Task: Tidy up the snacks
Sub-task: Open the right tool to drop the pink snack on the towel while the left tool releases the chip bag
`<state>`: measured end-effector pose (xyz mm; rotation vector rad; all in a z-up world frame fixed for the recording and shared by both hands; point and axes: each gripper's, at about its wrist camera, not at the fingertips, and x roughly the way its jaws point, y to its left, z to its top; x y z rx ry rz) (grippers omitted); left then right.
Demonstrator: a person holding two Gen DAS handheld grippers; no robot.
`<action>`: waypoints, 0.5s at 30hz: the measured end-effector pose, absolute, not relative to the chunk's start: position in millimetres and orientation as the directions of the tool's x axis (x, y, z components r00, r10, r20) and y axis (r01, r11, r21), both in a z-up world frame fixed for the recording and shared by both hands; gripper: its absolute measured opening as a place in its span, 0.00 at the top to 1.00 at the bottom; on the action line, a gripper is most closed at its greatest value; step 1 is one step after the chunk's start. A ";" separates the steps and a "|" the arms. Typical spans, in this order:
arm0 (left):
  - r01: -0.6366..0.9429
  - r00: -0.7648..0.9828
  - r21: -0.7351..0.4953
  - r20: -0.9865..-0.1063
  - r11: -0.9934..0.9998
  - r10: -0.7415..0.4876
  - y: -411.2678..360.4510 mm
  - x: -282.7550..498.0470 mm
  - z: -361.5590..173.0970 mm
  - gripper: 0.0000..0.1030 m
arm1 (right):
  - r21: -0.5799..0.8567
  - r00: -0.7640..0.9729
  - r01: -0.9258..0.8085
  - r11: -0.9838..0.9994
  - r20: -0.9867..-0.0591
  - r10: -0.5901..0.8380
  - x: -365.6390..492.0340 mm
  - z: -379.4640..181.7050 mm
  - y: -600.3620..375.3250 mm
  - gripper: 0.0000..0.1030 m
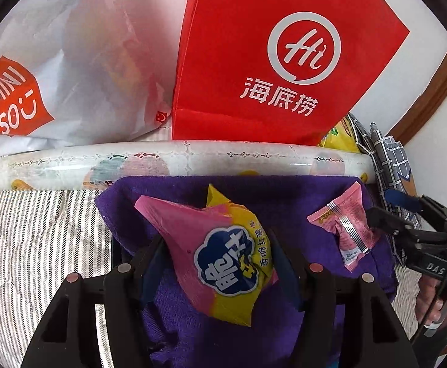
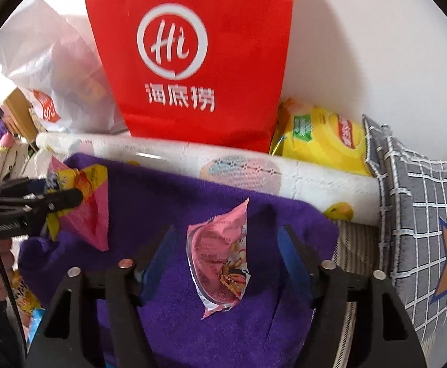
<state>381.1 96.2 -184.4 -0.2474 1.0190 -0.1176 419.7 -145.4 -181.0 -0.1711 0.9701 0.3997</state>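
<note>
My left gripper point(image 1: 217, 245) is shut on a pink and yellow snack bag point(image 1: 223, 251) and holds it above the purple towel point(image 1: 300, 331); it also shows in the right wrist view point(image 2: 82, 202). My right gripper point(image 2: 226, 236) stands wide open around a small pink snack packet point(image 2: 220, 260) that stands on edge on the purple towel point(image 2: 162, 322), its fingers apart from it. From the left wrist view the right gripper's fingertips point(image 1: 382, 217) are beside that packet point(image 1: 346, 230).
A red paper bag point(image 1: 269, 61) and a white plastic bag point(image 1: 70, 76) stand behind a rolled patterned sheet point(image 1: 177, 159). A yellow package point(image 2: 321, 138) and a grey checked cushion point(image 2: 422, 214) lie right. Striped cloth point(image 1: 24, 239) covers the left.
</note>
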 end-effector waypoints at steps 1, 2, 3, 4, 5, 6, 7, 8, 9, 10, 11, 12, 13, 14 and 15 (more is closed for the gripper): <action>-0.018 0.525 -0.257 -0.825 0.966 -0.210 96.1 381.4 -183.3 0.34 | 0.034 0.503 -0.399 0.916 -0.827 0.250 418.5 -178.2 -146.2 0.28; -0.021 0.530 -0.252 -0.823 0.968 -0.202 96.3 381.1 -181.7 0.30 | 0.035 0.504 -0.395 0.918 -0.827 0.248 417.7 -176.8 -145.6 0.26; -0.024 0.536 -0.246 -0.821 0.969 -0.196 96.5 380.8 -179.7 0.27 | 0.040 0.499 -0.389 0.920 -0.831 0.247 417.6 -173.8 -146.9 0.25; -0.024 0.540 -0.246 -0.819 0.969 -0.195 96.9 380.4 -177.2 0.26 | 0.047 0.494 -0.386 0.921 -0.833 0.249 417.4 -171.7 -147.3 0.25; -0.023 0.543 -0.248 -0.816 0.968 -0.196 97.5 379.8 -174.6 0.25 | 0.055 0.492 -0.382 0.922 -0.833 0.254 417.0 -170.0 -147.5 0.25; -0.023 0.547 -0.249 -0.814 0.968 -0.196 98.4 379.3 -172.4 0.23 | 0.062 0.493 -0.378 0.924 -0.831 0.257 417.6 -169.4 -144.8 0.25; -0.026 0.553 -0.247 -0.811 0.969 -0.192 99.5 378.7 -169.9 0.23 | 0.069 0.495 -0.372 0.926 -0.829 0.261 417.6 -168.1 -144.2 0.25; -0.030 0.559 -0.246 -0.808 0.969 -0.188 100.6 378.0 -167.7 0.22 | 0.072 0.495 -0.367 0.927 -0.829 0.260 417.9 -168.8 -141.1 0.25; -0.032 0.562 -0.246 -0.806 0.969 -0.186 101.8 377.5 -165.7 0.22 | 0.072 0.495 -0.363 0.929 -0.830 0.257 417.7 -168.3 -140.7 0.25; -0.034 0.563 -0.246 -0.806 0.969 -0.185 102.6 377.3 -164.5 0.22 | 0.069 0.498 -0.357 0.932 -0.830 0.252 417.3 -167.0 -140.4 0.25; -0.035 0.563 -0.249 -0.805 0.968 -0.187 103.5 376.8 -163.4 0.22 | 0.065 0.501 -0.352 0.934 -0.829 0.247 417.3 -166.1 -140.3 0.25; -0.037 0.564 -0.252 -0.804 0.967 -0.188 104.4 376.2 -162.2 0.22 | 0.057 0.509 -0.343 0.937 -0.828 0.237 416.3 -163.7 -140.3 0.24; -0.039 0.569 -0.254 -0.801 0.966 -0.188 105.4 375.2 -160.0 0.22 | 0.052 0.513 -0.337 0.940 -0.827 0.230 416.1 -162.4 -140.3 0.22; -0.041 0.576 -0.255 -0.796 0.966 -0.186 106.4 373.6 -157.0 0.22 | 0.044 0.521 -0.327 0.944 -0.825 0.219 415.6 -160.1 -140.5 0.16; -0.039 0.587 -0.256 -0.788 0.966 -0.185 107.0 371.6 -152.8 0.22 | 0.035 0.534 -0.315 0.948 -0.820 0.208 414.2 -157.1 -140.6 0.15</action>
